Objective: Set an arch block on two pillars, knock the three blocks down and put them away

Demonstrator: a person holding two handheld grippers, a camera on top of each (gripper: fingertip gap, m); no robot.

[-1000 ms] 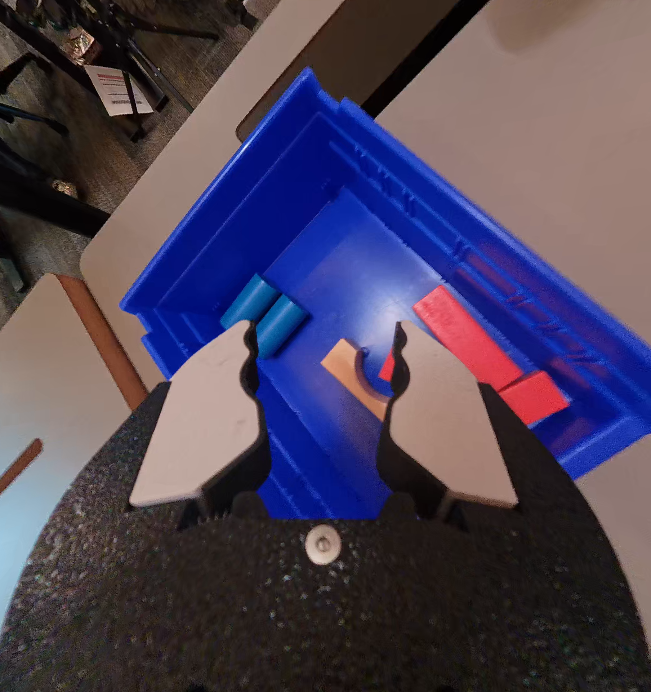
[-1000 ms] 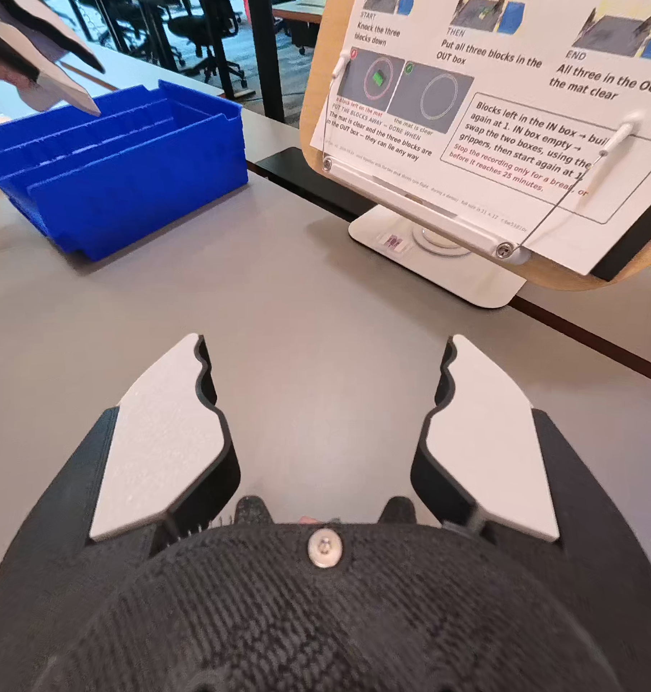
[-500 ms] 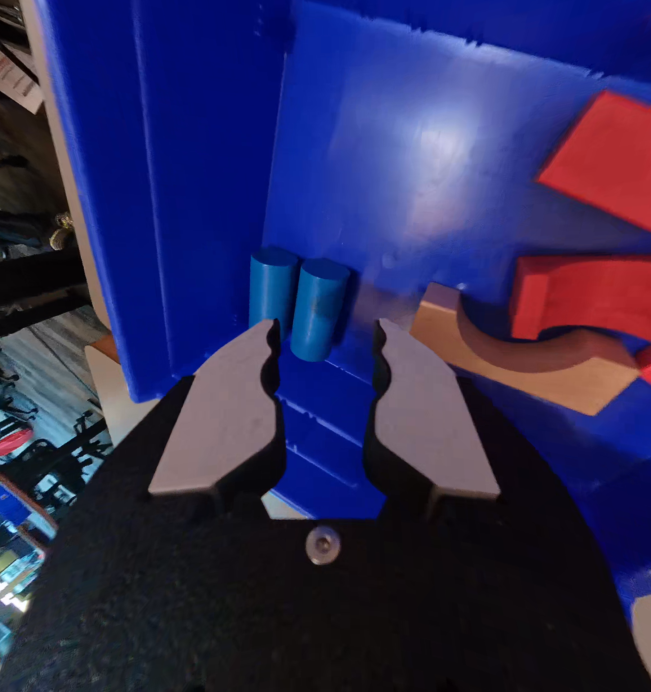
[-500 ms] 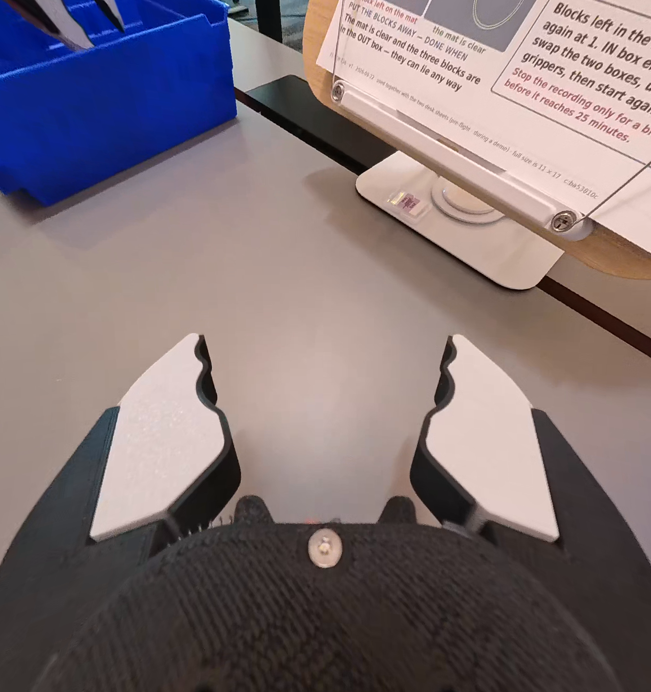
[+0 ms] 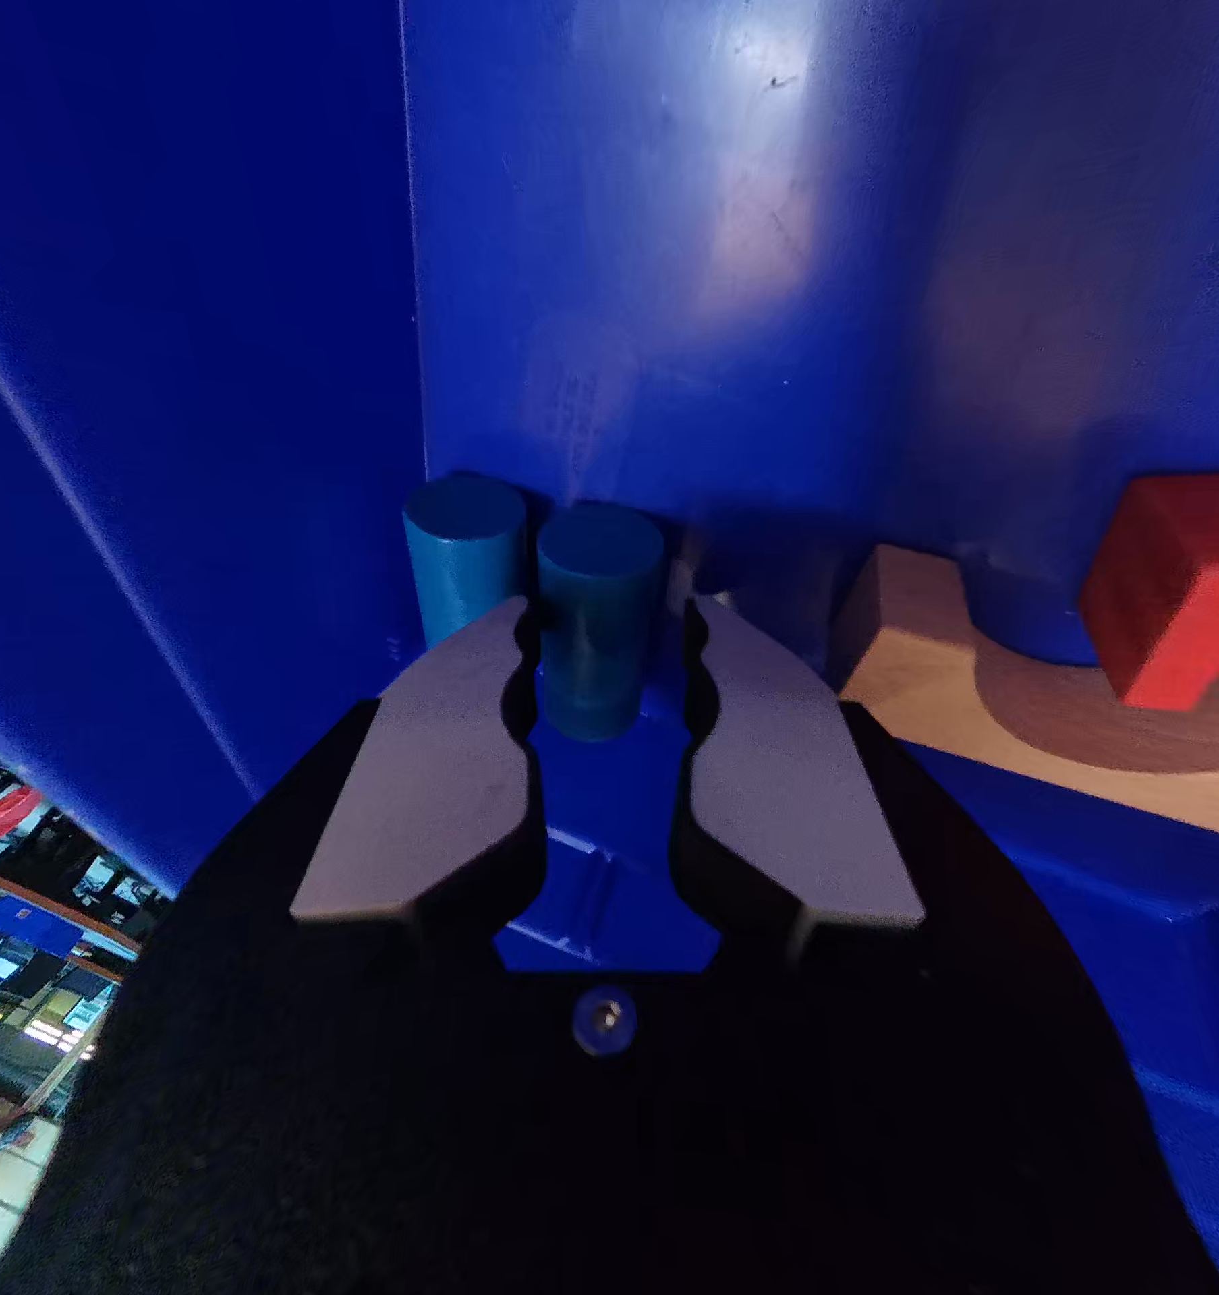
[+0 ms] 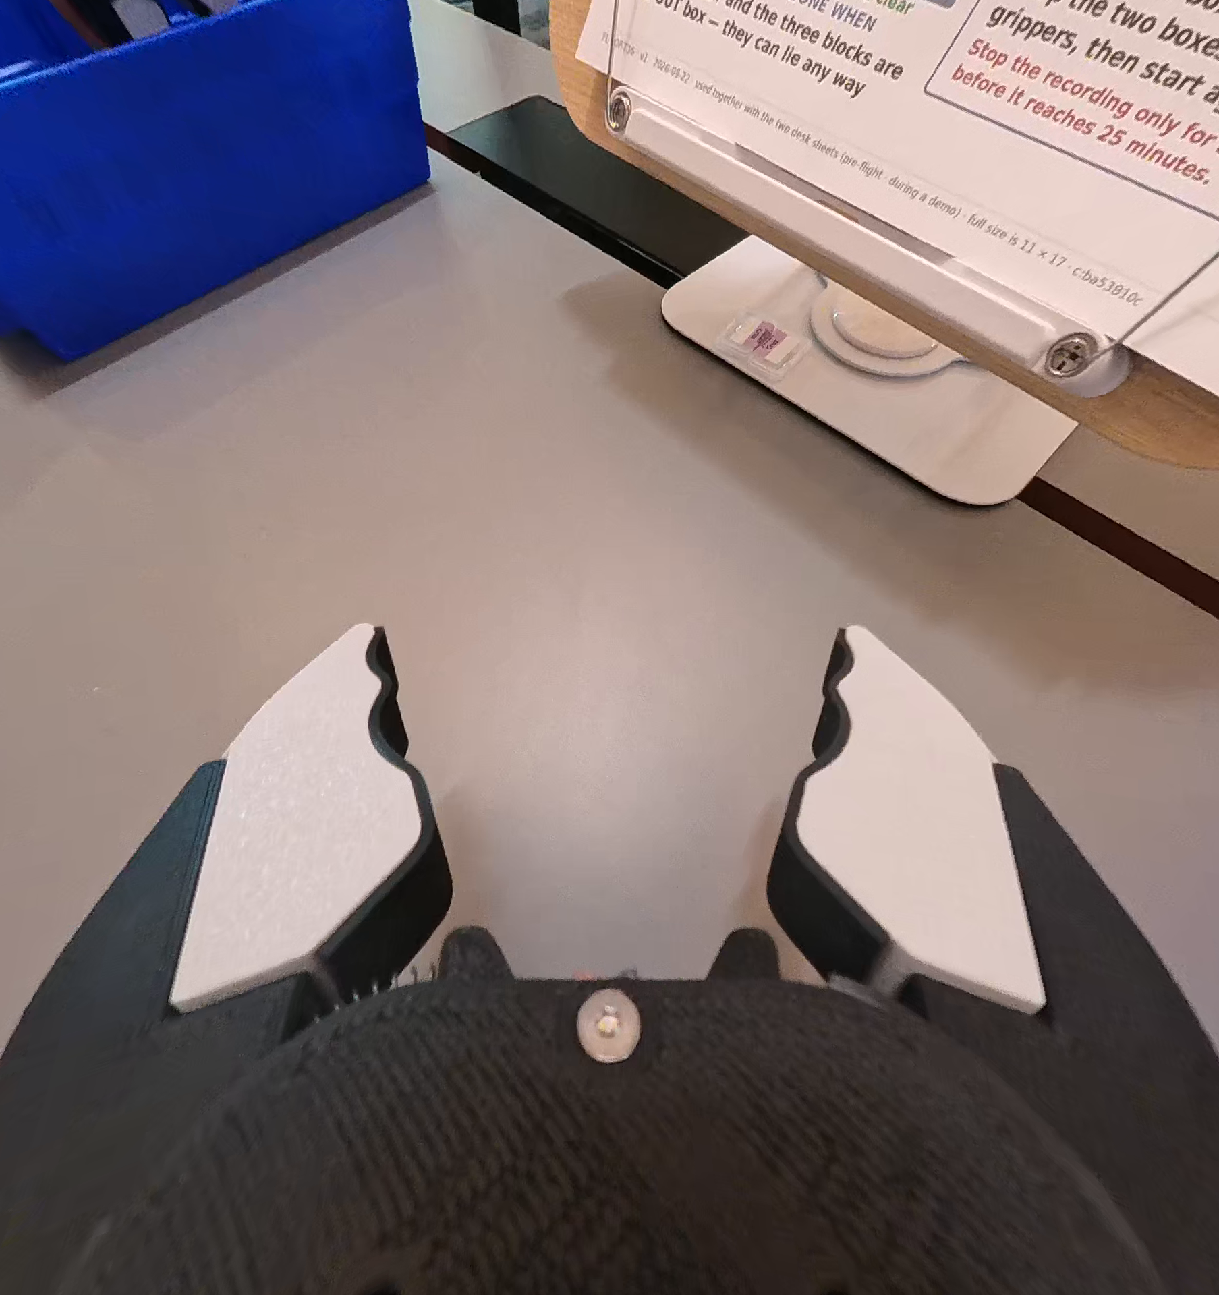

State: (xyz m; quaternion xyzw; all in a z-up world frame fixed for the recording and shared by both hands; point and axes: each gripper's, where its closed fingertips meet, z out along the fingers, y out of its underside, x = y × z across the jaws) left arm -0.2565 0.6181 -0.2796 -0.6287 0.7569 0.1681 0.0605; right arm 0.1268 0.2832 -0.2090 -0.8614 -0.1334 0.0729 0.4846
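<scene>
My left gripper is down inside a blue plastic bin. Its fingers stand on either side of a teal cylinder, with a small gap showing on the right side. A second teal cylinder lies against the first on its left, by the bin wall. A tan wooden arch block and a red block lie to the right. My right gripper is open and empty above the grey table.
In the right wrist view the blue bin stands at the far left of the table. A wooden board with a printed sheet stands on a white base at the right. A dark seam runs along the table's back edge. Across from one pair of fingers to the other is roughly 50 cm. To the tan wooden arch block: left tips about 6 cm, right tips about 45 cm.
My left gripper has dropped from above the bin into it, narrowed, and come around the right teal cylinder. My right gripper has moved forward and lower over the table, still open.
</scene>
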